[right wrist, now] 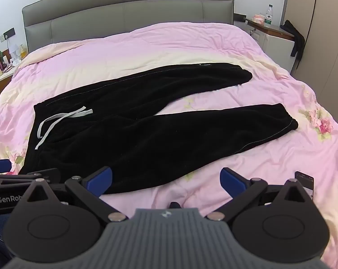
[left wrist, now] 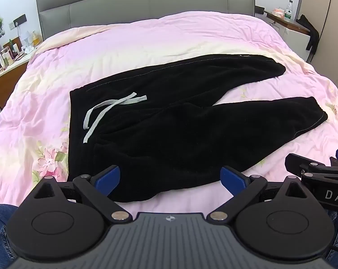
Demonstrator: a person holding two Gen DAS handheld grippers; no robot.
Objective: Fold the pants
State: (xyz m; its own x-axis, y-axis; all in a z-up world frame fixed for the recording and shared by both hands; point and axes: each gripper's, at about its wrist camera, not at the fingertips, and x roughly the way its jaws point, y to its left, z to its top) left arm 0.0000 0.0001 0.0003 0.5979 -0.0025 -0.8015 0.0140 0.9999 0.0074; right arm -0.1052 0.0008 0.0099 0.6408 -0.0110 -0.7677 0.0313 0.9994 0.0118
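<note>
Black pants [left wrist: 169,125] lie flat on a pink floral bedspread [left wrist: 146,42], waistband at the left with a grey drawstring [left wrist: 106,112], the two legs spread apart towards the right. They also show in the right wrist view [right wrist: 146,130]. My left gripper [left wrist: 170,179] is open and empty, just above the near edge of the pants. My right gripper [right wrist: 166,180] is open and empty, over the bedspread [right wrist: 236,161] at the pants' near edge; it also shows in the left wrist view [left wrist: 312,165].
A grey padded headboard [left wrist: 146,2] stands at the far end. A nightstand with bottles [left wrist: 9,53] is at the left, and a shelf with a water bottle [left wrist: 288,11] at the right. A phone [right wrist: 304,183] lies on the bedspread near the right gripper.
</note>
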